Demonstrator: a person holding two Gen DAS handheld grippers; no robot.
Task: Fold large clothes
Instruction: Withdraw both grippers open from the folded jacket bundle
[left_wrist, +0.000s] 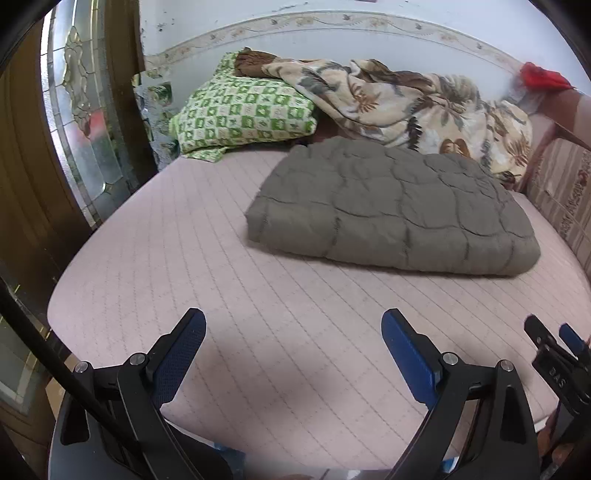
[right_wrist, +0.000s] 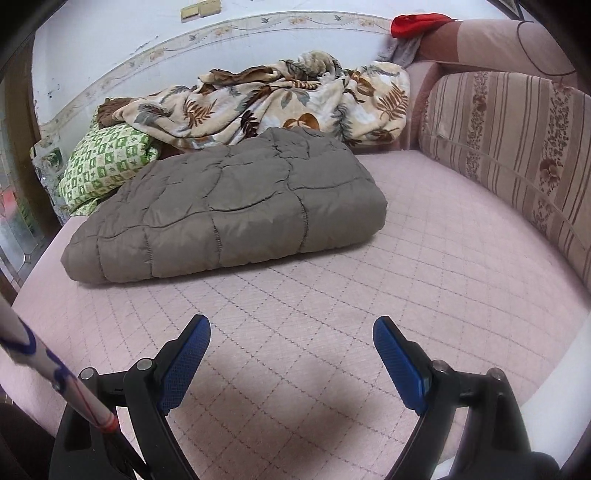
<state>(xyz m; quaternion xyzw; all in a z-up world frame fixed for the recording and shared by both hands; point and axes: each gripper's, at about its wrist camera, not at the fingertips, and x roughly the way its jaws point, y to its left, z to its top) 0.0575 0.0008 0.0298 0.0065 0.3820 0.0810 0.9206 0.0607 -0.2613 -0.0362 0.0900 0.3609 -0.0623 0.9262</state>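
A grey-brown quilted padded garment (left_wrist: 395, 210) lies folded into a thick rectangle on the pink quilted mattress (left_wrist: 184, 258). It also shows in the right wrist view (right_wrist: 229, 206), left of centre on the mattress (right_wrist: 424, 258). My left gripper (left_wrist: 293, 325) is open and empty, low over the mattress's near edge, well short of the garment. My right gripper (right_wrist: 291, 330) is open and empty, also near the front edge. The right gripper's fingertips (left_wrist: 535, 326) show at the right edge of the left wrist view.
A green checked pillow (left_wrist: 243, 114) and a crumpled leaf-print blanket (left_wrist: 417, 107) lie against the back wall. A striped sofa backrest (right_wrist: 517, 147) runs along the right. A red cloth (right_wrist: 417, 22) sits on top of it. A glass-panelled wooden door (left_wrist: 74, 110) stands at left.
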